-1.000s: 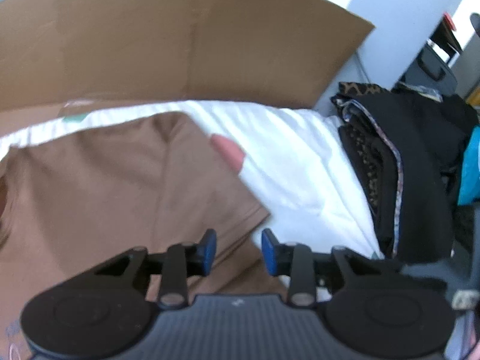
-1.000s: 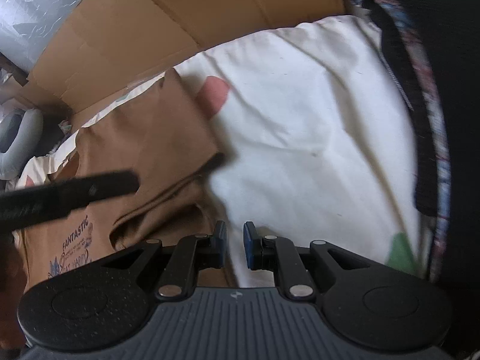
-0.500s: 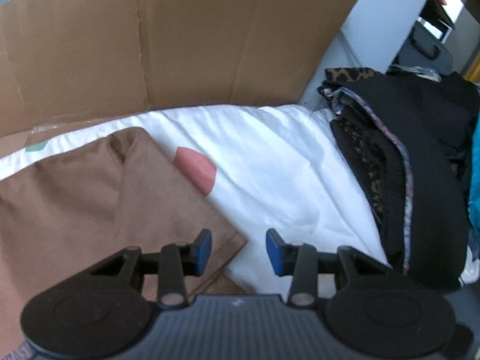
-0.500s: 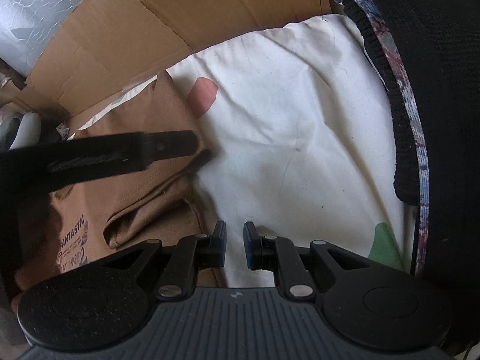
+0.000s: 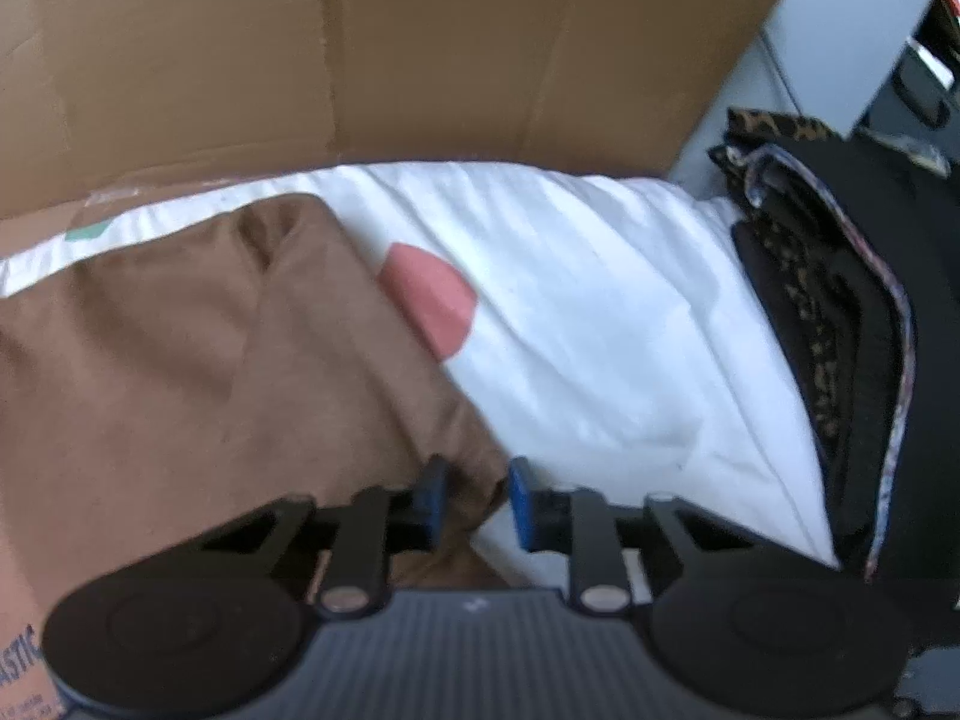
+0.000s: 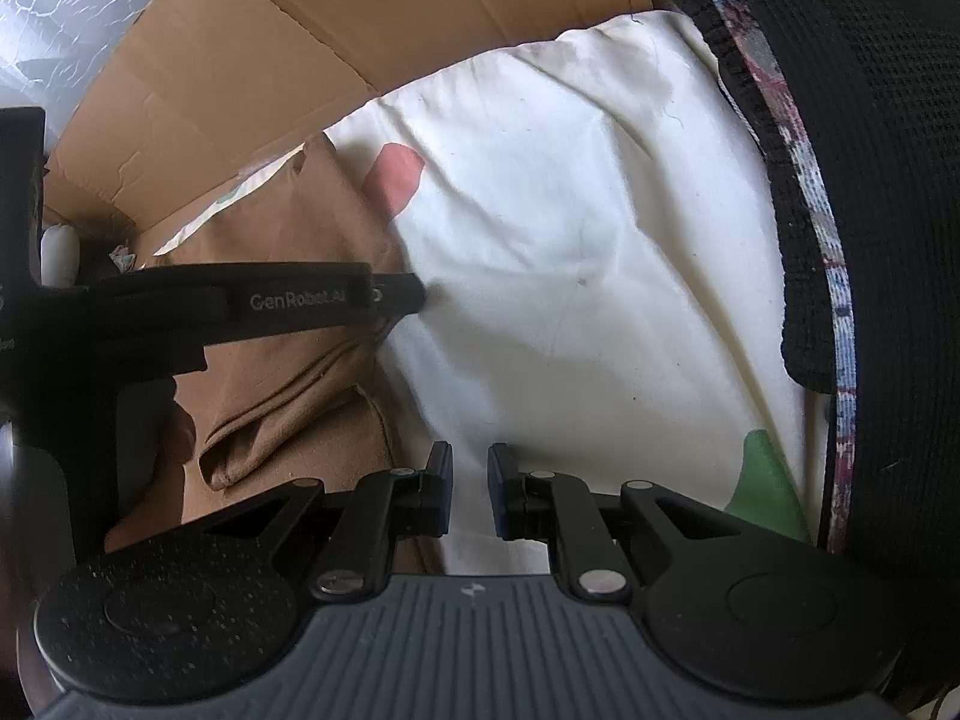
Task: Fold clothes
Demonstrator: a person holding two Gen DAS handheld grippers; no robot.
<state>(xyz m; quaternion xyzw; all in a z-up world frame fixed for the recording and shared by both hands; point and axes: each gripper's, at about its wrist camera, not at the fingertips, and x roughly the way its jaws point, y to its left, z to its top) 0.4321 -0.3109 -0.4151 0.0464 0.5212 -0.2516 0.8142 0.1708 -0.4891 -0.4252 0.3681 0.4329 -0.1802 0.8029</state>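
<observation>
- A white sheet [image 5: 606, 324] with a pink patch [image 5: 429, 300] and a green patch [image 6: 765, 480] covers the work surface; a flattened cardboard sheet [image 5: 384, 42] stands behind it.
- The left gripper [image 5: 477, 495] points steeply down at the near corner of the brown shirt [image 5: 198, 360]. Its jaws have just been closing, and a bunched fold of the shirt's edge sits between the blue pads [image 5: 433, 495]; the blur hides whether both pads press on it.
- The right gripper [image 6: 469, 489] hovers over the sheet beside the shirt's edge, jaws nearly together with nothing between them.
- The shirt lies on the left part of the sheet, partly folded, with layered hems and printed lettering near one edge.
- A pile of dark clothes [image 5: 864, 312] rests along the right side.
</observation>
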